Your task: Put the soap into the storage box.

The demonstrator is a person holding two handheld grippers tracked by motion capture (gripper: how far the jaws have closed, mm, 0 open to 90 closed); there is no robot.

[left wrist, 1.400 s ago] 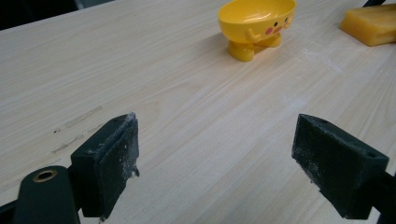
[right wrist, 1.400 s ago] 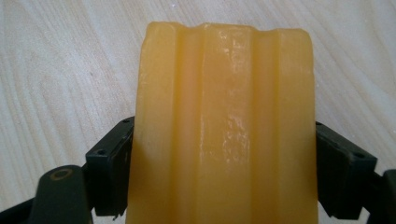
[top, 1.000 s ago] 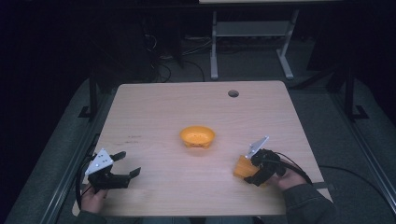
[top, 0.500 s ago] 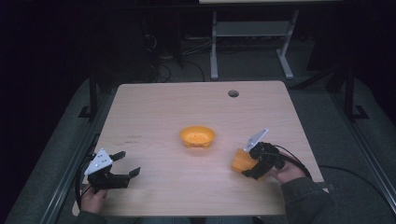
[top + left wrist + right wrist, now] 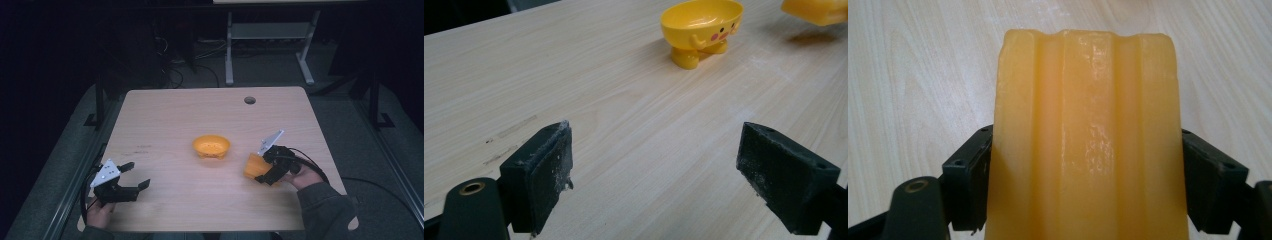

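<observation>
Pinching a ribbed, translucent orange plastic block [image 5: 1088,135] between its two black jaws, the right gripper [image 5: 267,167] holds it above the pale wooden table [image 5: 170,115], near the right edge. Left gripper [image 5: 131,176] rests near the left corner, jaws spread wide. Between them stands a small yellow footed bowl with a painted face [image 5: 701,27].

**Legible Markings: None**

No text, label, brand, number or sign can be read on any surface. The yellow bowl [image 5: 702,24] near the tabletop [image 5: 165,115] centre carries a printed face only, without characters.
</observation>
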